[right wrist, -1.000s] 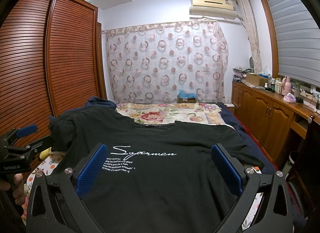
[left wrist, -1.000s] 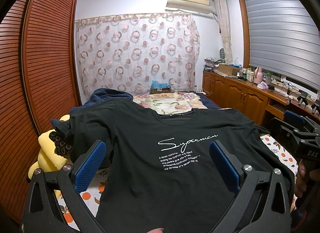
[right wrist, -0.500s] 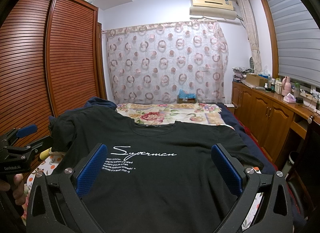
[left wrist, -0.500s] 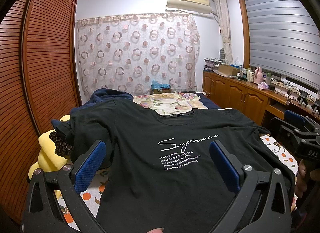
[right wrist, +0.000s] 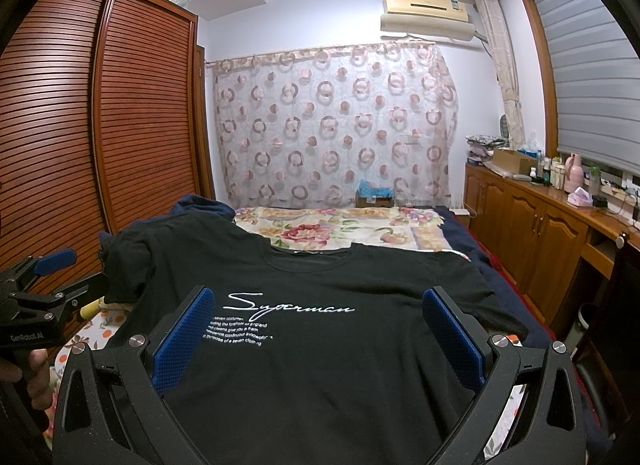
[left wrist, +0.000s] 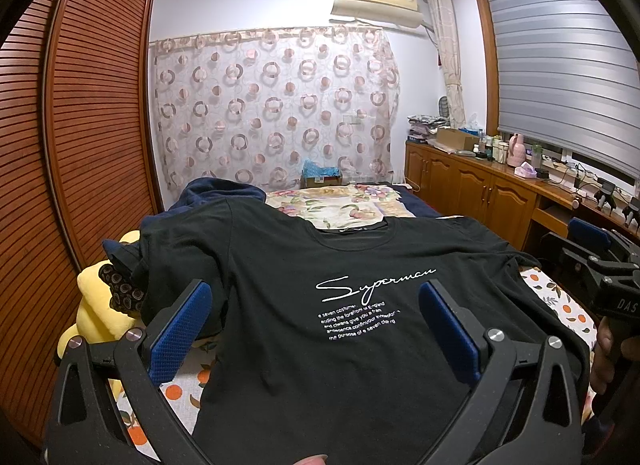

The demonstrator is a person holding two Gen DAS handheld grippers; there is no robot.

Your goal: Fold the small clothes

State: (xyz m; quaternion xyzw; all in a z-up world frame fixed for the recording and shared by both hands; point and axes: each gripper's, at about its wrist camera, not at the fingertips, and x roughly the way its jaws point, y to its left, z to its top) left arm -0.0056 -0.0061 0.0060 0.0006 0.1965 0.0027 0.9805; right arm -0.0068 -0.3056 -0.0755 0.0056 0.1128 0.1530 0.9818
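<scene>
black t-shirt (left wrist: 340, 345) spread flat on bed (right wrist: 360, 225), print up. left claw (left wrist: 316, 329) released above shirt; right claw (right wrist: 320, 335) released likewise.

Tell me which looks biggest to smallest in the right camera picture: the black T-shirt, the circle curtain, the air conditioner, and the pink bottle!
1. Black T-shirt, though it lies nearest the camera, which makes it look bigger.
2. Circle curtain
3. Air conditioner
4. Pink bottle
</scene>
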